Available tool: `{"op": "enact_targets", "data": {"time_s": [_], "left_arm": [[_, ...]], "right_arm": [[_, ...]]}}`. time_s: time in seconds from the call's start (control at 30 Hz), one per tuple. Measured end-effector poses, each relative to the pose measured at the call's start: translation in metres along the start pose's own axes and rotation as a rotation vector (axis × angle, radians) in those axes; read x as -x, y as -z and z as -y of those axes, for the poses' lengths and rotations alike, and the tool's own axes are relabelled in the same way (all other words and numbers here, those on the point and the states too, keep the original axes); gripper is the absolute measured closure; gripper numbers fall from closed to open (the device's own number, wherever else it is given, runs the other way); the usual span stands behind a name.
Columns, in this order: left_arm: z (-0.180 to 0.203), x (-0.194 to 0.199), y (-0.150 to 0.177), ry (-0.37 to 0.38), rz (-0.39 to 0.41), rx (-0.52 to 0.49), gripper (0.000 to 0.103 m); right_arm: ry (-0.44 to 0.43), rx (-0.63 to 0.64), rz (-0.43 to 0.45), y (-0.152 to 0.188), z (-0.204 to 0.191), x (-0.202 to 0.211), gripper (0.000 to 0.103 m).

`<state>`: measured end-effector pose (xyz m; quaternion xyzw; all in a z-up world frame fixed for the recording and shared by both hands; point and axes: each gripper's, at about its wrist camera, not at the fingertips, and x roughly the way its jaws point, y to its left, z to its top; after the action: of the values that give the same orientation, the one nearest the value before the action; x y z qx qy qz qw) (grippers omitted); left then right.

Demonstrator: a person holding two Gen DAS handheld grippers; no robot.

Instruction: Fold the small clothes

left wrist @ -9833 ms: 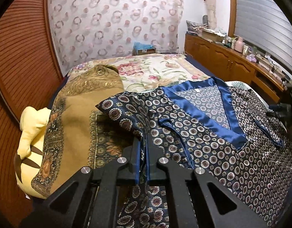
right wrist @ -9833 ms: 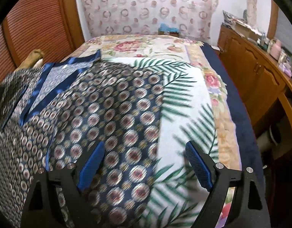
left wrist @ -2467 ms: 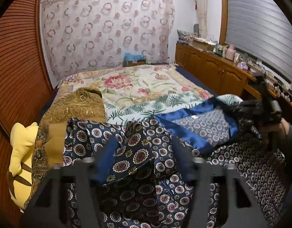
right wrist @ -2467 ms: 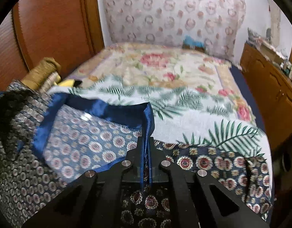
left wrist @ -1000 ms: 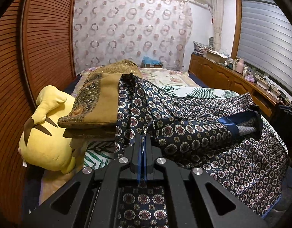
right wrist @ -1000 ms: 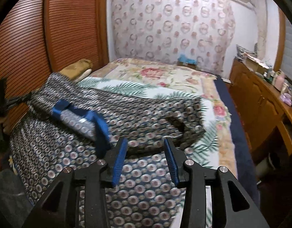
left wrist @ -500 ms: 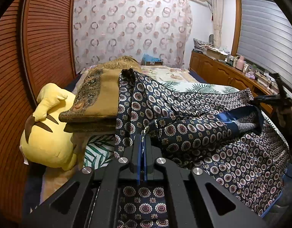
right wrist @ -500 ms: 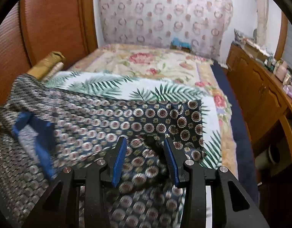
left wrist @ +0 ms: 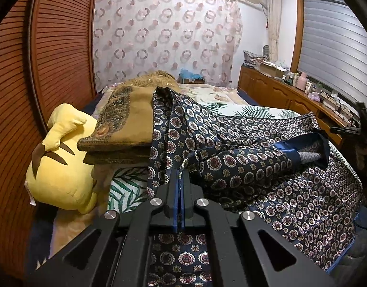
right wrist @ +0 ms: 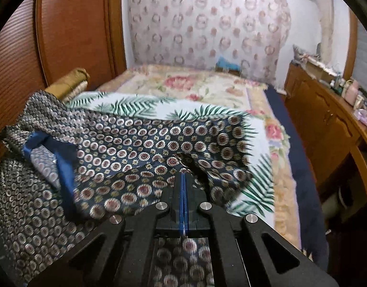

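A navy patterned garment [left wrist: 243, 165] with a blue satin collar [left wrist: 303, 148] lies bunched across the bed. My left gripper [left wrist: 179, 174] is shut on a fold at its left side, and cloth hangs below the fingers. In the right wrist view the same garment [right wrist: 135, 148] spreads to the left with its blue collar [right wrist: 61, 165]. My right gripper [right wrist: 184, 177] is shut on a fold near the garment's right end. The right gripper [left wrist: 361, 129] also shows at the far right of the left wrist view.
A yellow plush toy [left wrist: 59, 165] and a folded gold-brown cloth [left wrist: 128, 124] sit on the bed's left side beside a slatted wooden wall [left wrist: 28, 76]. A floral bedspread [right wrist: 195, 88] lies beyond. A wooden cabinet [right wrist: 326, 124] with clutter runs along the right.
My right gripper moved in over the garment's right end and closed on a fold of it. The left gripper kept its grip and stayed where it was.
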<state>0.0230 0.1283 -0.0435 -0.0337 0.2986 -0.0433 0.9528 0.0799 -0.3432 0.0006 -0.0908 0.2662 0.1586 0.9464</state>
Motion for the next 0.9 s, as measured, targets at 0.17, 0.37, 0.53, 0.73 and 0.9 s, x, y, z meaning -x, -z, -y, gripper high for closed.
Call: {"op": "enact_targets", "data": {"time_s": [0.17,0.37,0.53,0.73,0.9], "left_arm": [[-0.002,0.002,0.001,-0.008,0.005,0.003,0.101],[-0.006,-0.002,0.01,-0.025,-0.022,0.009,0.101],[-0.006,-0.005,0.013,-0.019,-0.031,0.009,0.101],[-0.006,-0.007,0.014,-0.012,-0.035,0.01,0.101],[-0.007,0.0,0.016,-0.004,-0.007,0.017,0.102]], "right_arm": [[0.004,0.028,0.008,0.004,0.0,0.018,0.103],[0.034,0.069,-0.097,-0.013,-0.003,-0.024,0.064],[0.109,0.104,-0.165,-0.024,-0.004,-0.064,0.06],[0.135,0.098,-0.197,-0.032,0.003,-0.076,0.081],[0.096,0.049,-0.061,-0.02,0.006,-0.039,0.103]]}}
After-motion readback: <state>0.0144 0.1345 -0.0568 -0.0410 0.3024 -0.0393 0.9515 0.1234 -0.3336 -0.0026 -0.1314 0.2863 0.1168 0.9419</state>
